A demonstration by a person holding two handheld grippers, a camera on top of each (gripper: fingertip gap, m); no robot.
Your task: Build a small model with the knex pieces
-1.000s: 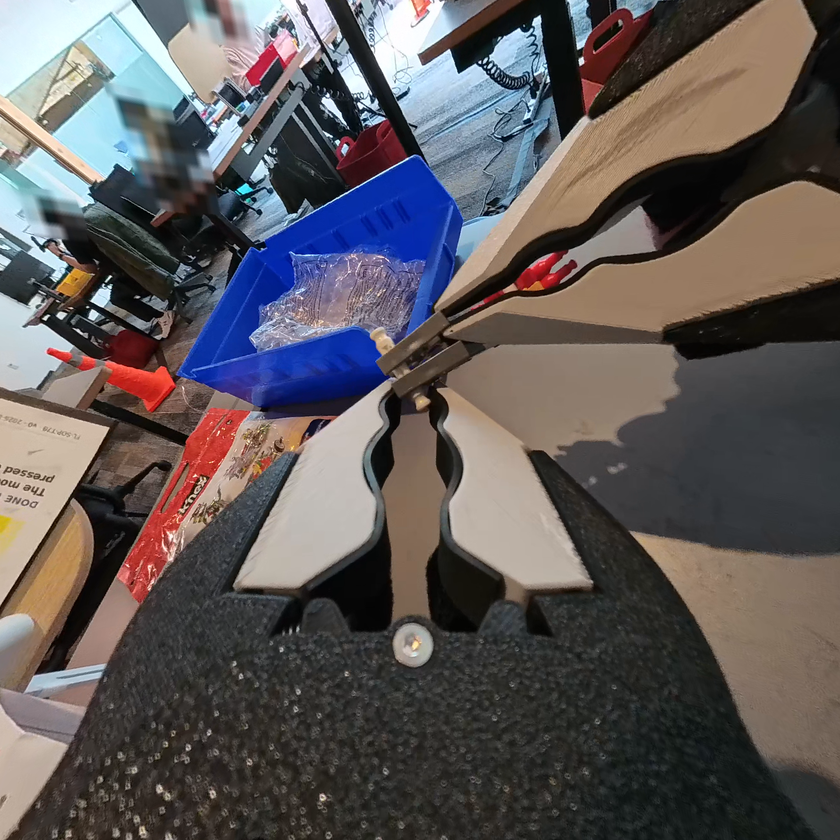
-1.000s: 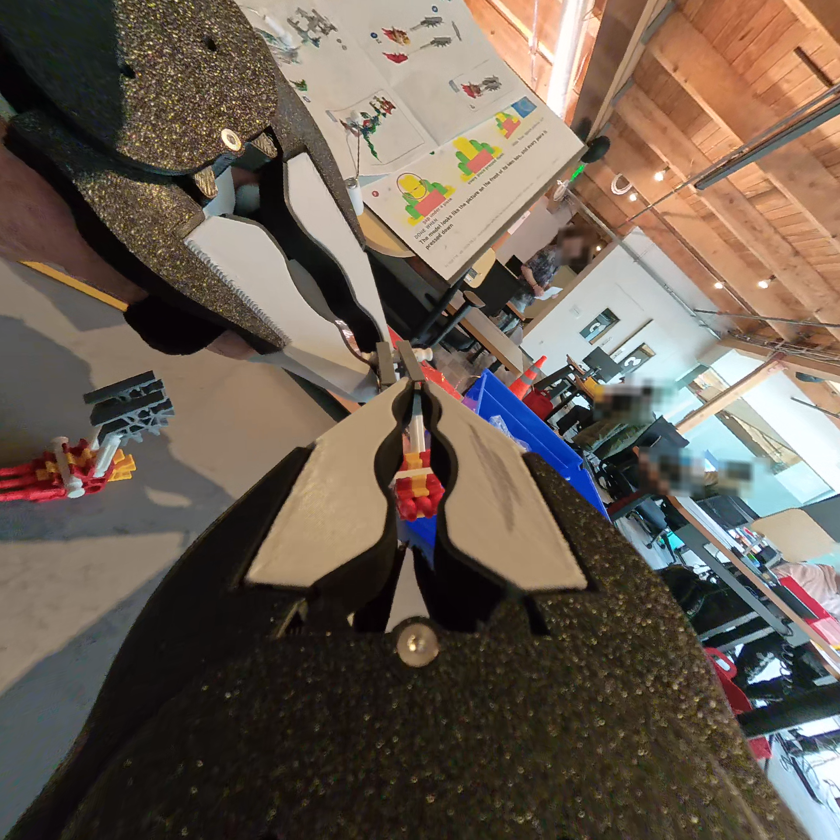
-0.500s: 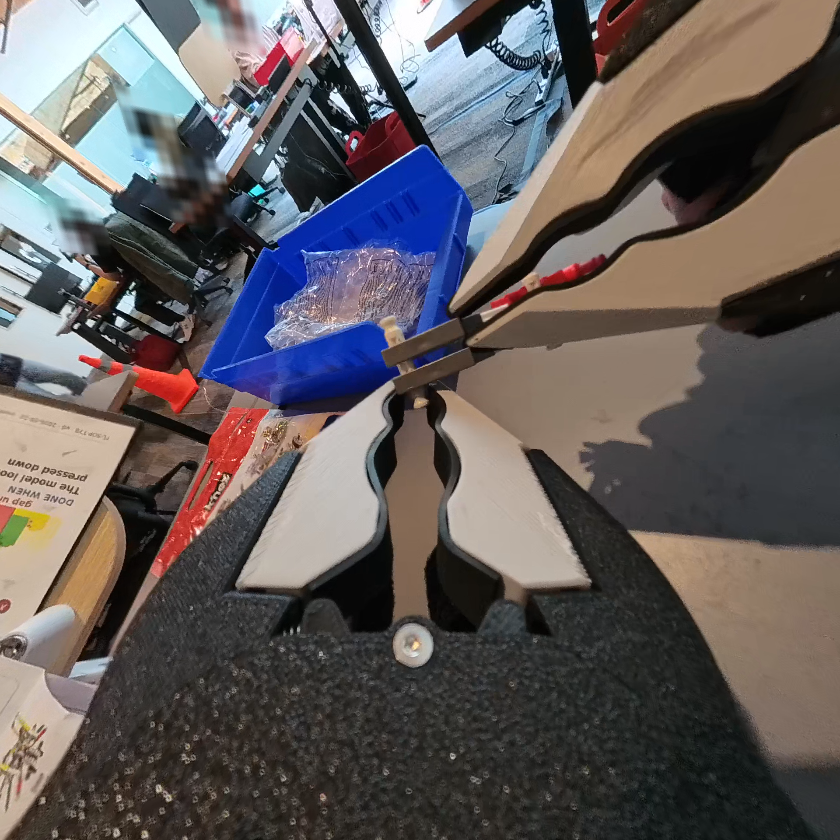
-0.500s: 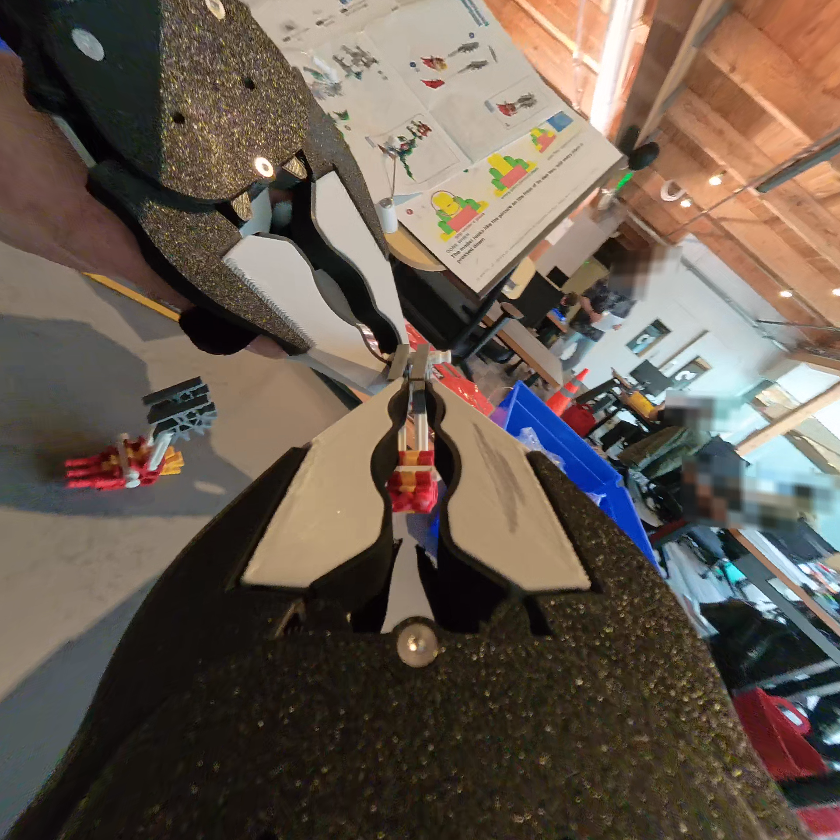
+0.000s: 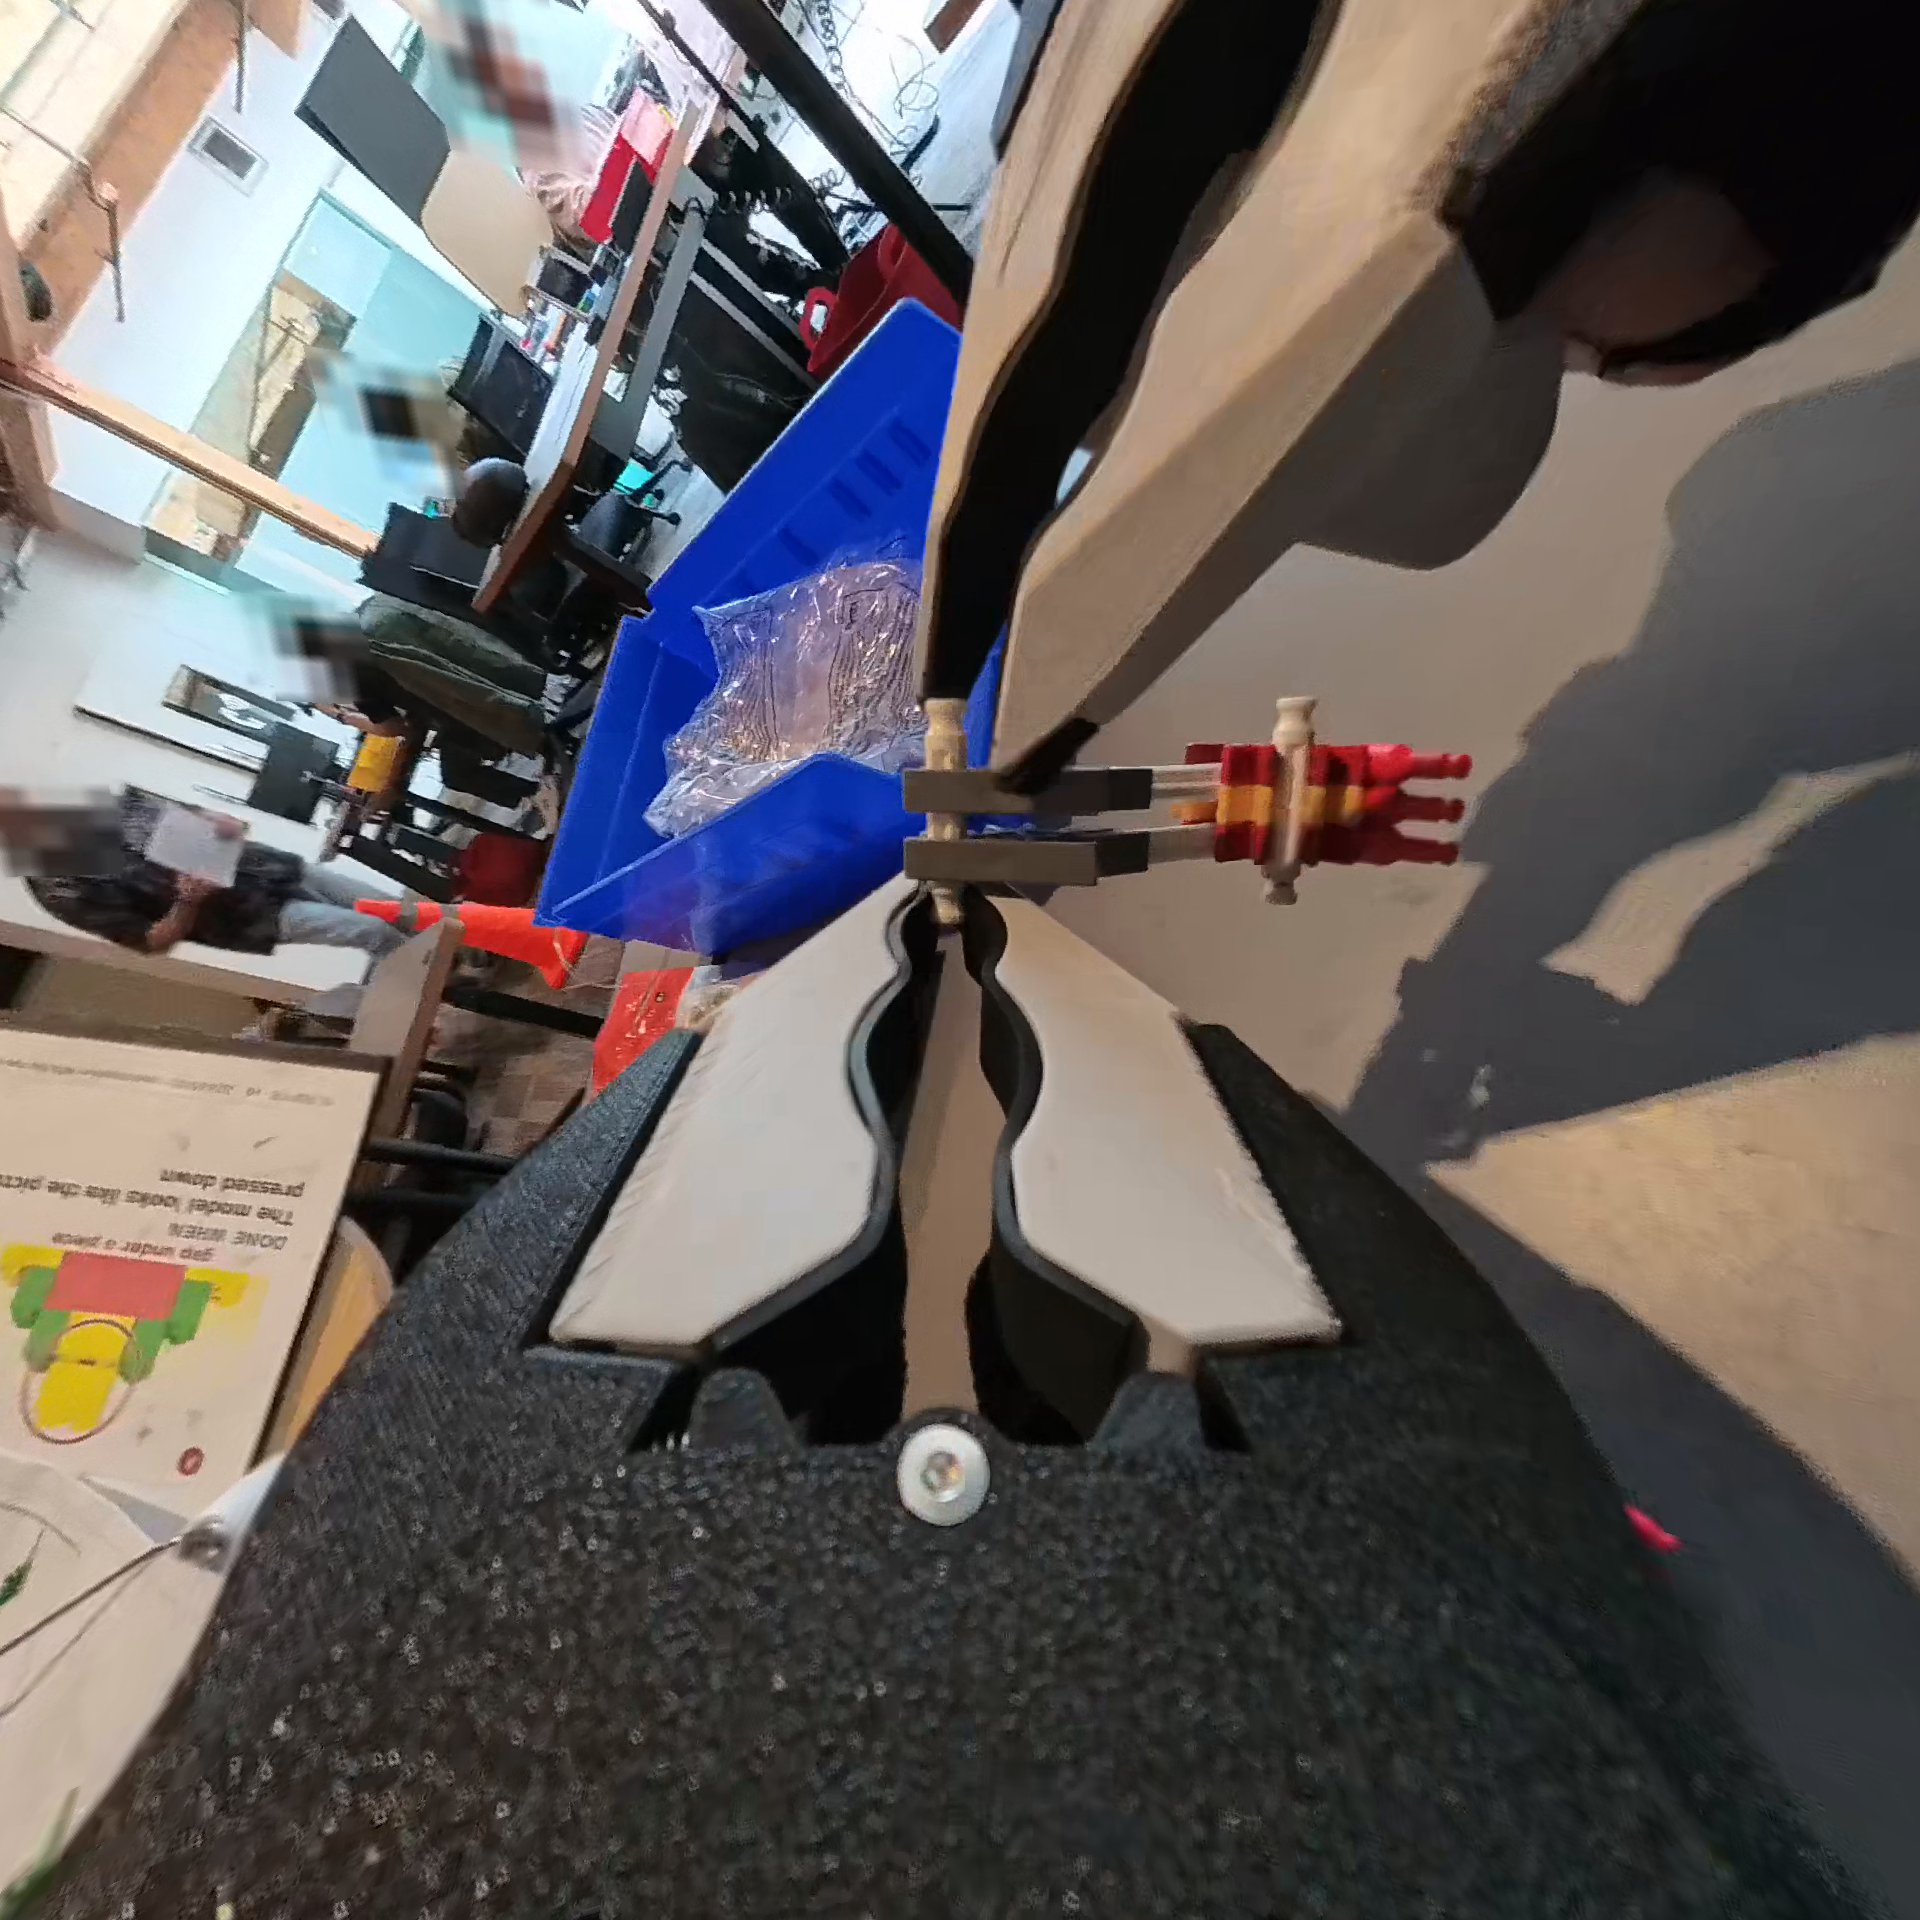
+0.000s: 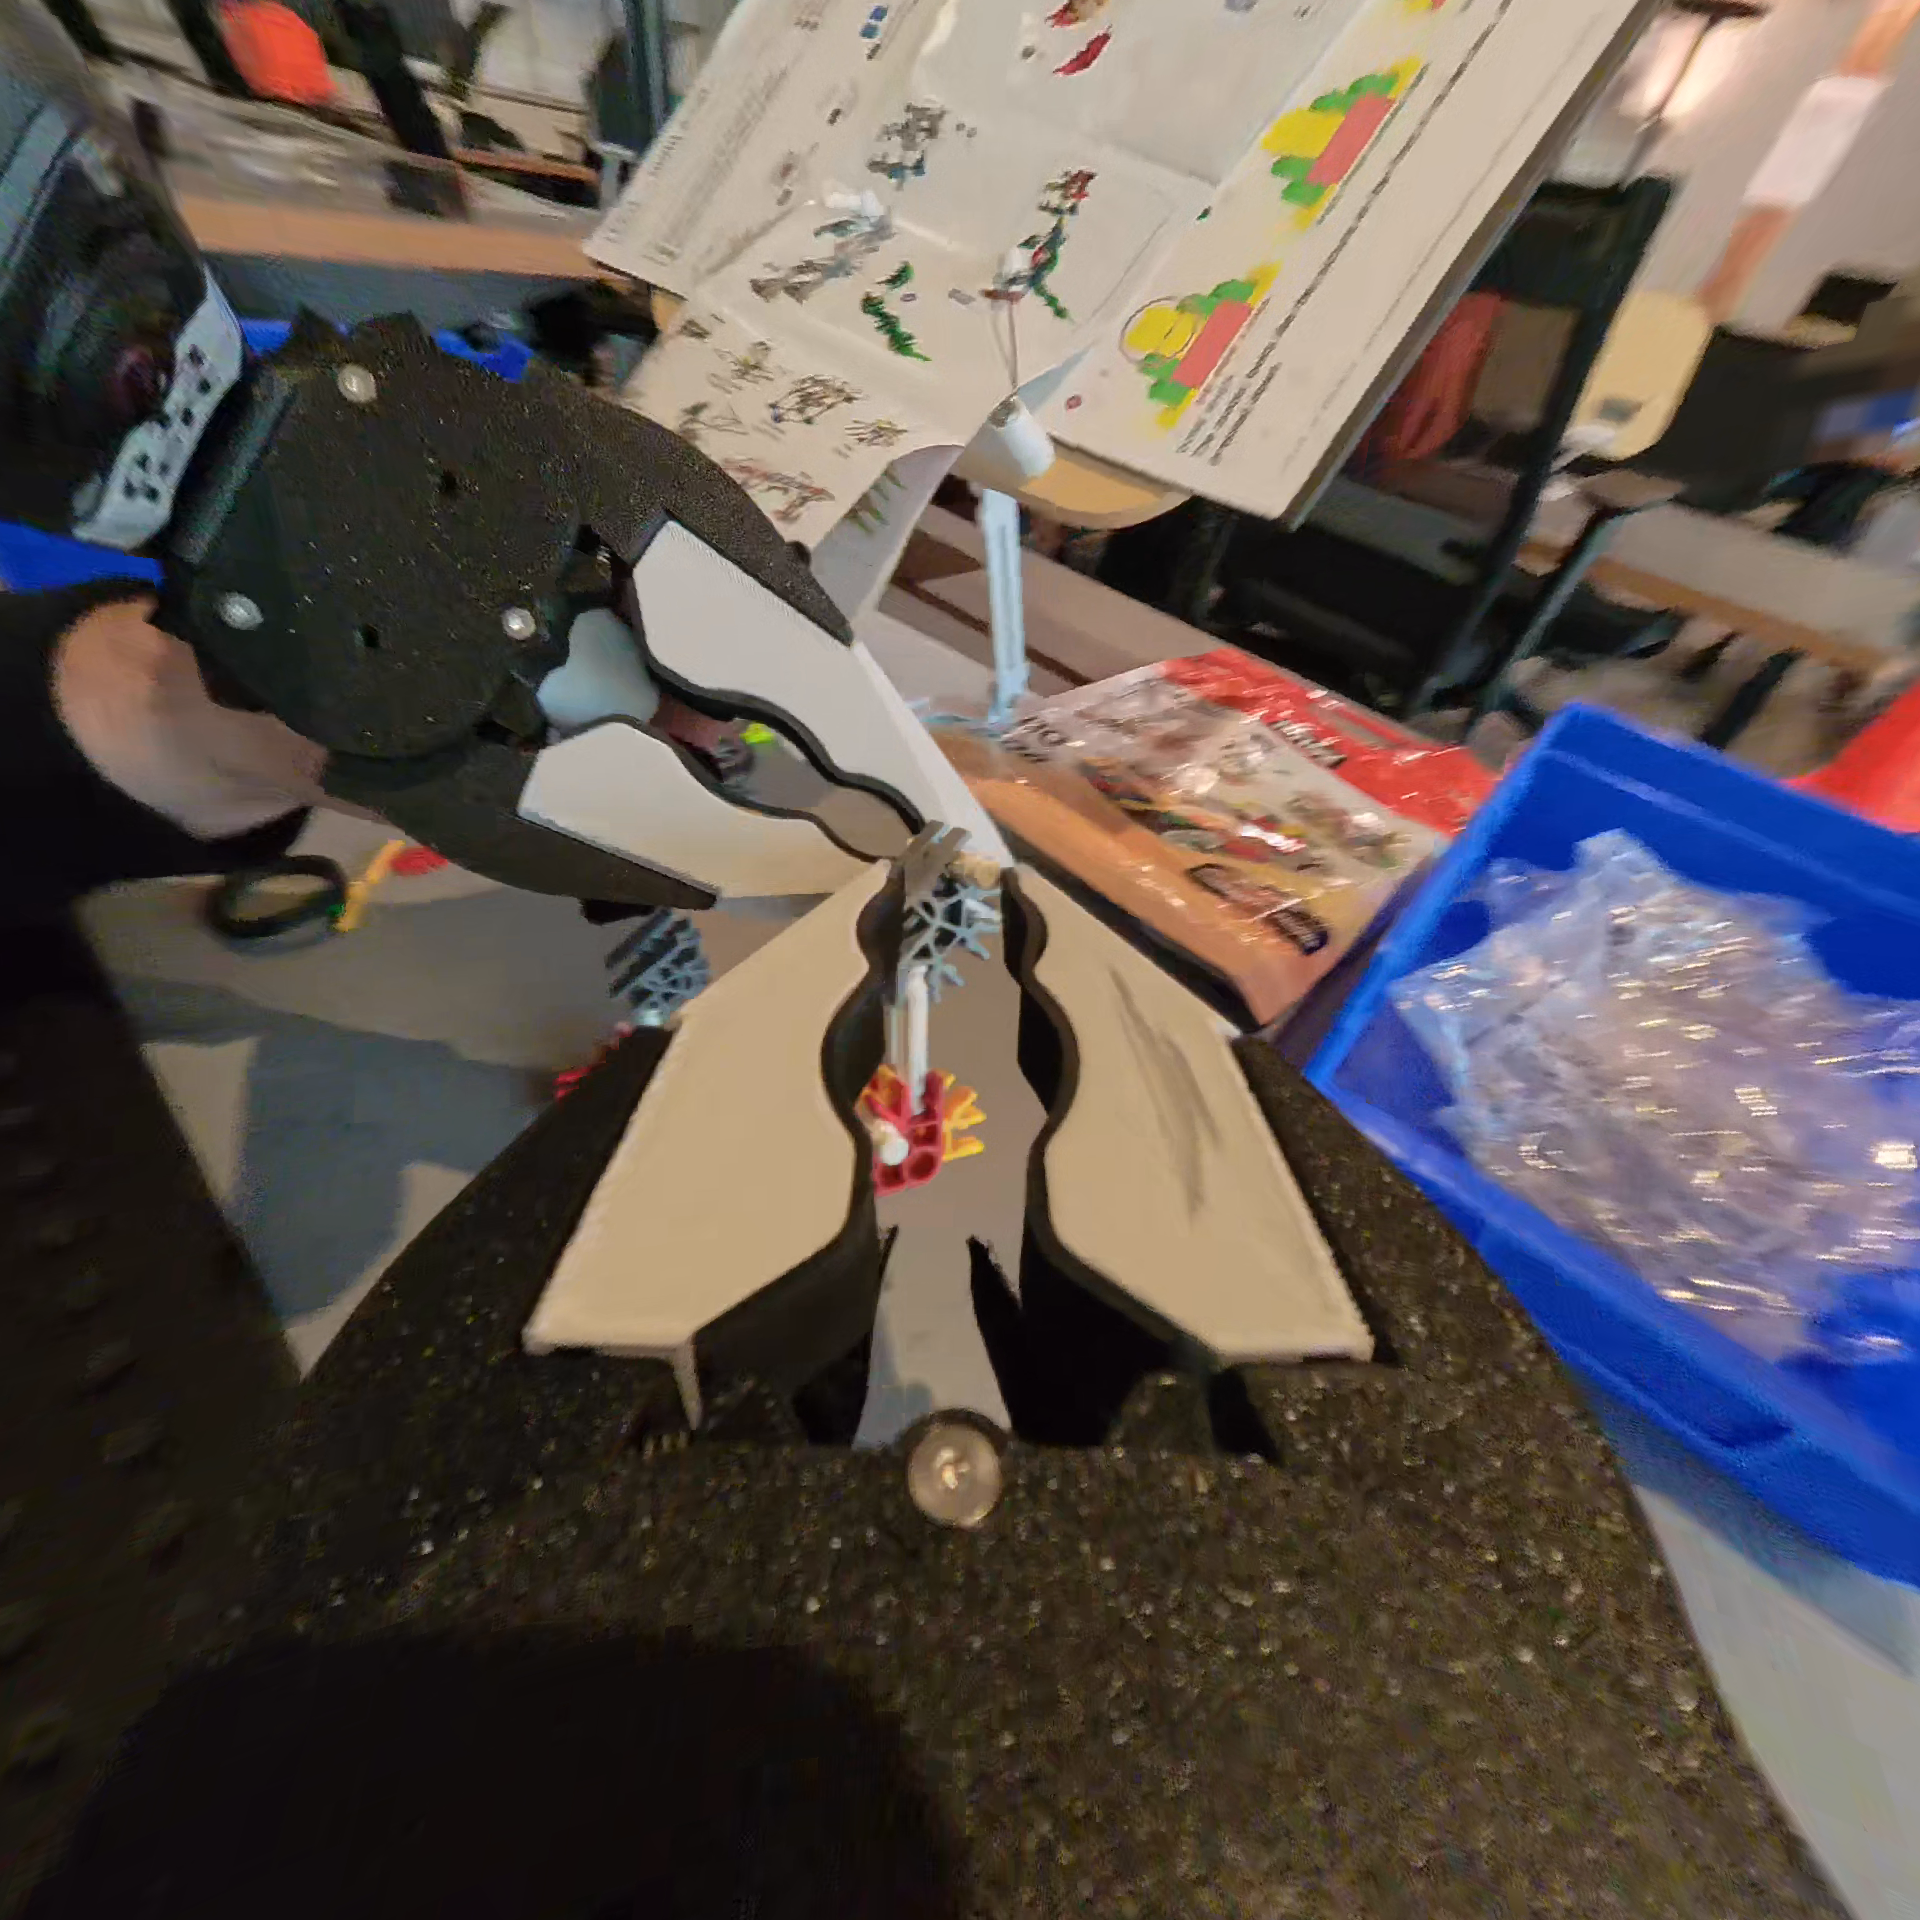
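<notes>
A small rod-and-connector toy is held in the air between both grippers. In the left wrist view it has two grey connectors (image 5: pixel 997 860), a white peg (image 5: pixel 943 727) through them, and a red and yellow cluster (image 5: pixel 1330 805) sticking out to the right. My left gripper (image 5: pixel 945 906) is shut on the peg's lower end. My right gripper (image 5: pixel 1023 764) comes down from above and grips the grey connectors. In the right wrist view my right gripper (image 6: pixel 945 883) is shut on the grey snowflake connector (image 6: pixel 940 920), with the red and yellow cluster (image 6: pixel 914 1127) between its fingers. The left gripper (image 6: pixel 920 836) meets it from the left.
A blue bin (image 5: pixel 769 873) (image 6: pixel 1662 1403) holding a clear plastic bag stands beside the grey table (image 5: pixel 1662 1143). A red toy bag (image 6: pixel 1226 821) lies behind. An instruction board (image 6: pixel 1143 208) (image 5: pixel 156 1247) stands on a stand. Another toy piece (image 6: pixel 655 966) and a black ring (image 6: pixel 275 894) lie on the table. My two grippers' fingertips are within a few centimetres of each other.
Both grippers have turned together with the toy still held. The right gripper now comes from above in the left wrist view, and the red and yellow end shows out to the right.
</notes>
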